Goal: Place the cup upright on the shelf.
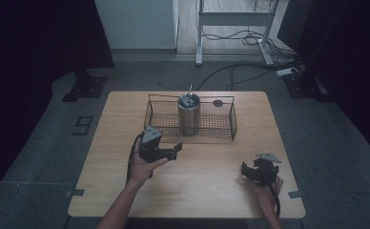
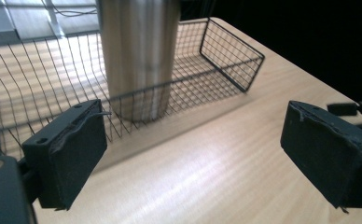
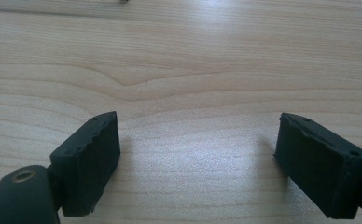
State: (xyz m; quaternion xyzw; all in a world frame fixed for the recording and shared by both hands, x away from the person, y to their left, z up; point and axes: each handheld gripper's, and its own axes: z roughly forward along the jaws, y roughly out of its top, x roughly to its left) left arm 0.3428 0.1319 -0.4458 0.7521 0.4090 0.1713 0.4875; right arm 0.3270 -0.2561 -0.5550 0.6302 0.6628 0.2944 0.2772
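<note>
A: What's nearest on the worktop (image 1: 197, 191)?

B: The right gripper (image 1: 254, 170), near the right edge, jaws spread wide with bare wood between them.

A: And the left one?

B: The left gripper (image 1: 169, 151) is a bit farther in, left of centre, also wide open and holding nothing, just short of the wire basket (image 1: 231, 125).

A: What's in the basket?

B: A steel tumbler (image 1: 189, 114) stands upright in its middle. A small dark disc (image 1: 217, 103) lies beyond, at the far side.

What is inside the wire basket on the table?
A tall shiny metal cup stands upright inside the wire basket. Something dark with a thin stick rising from it sits in the cup's top, too small to identify. The cup's walls hide anything deeper inside.
</note>
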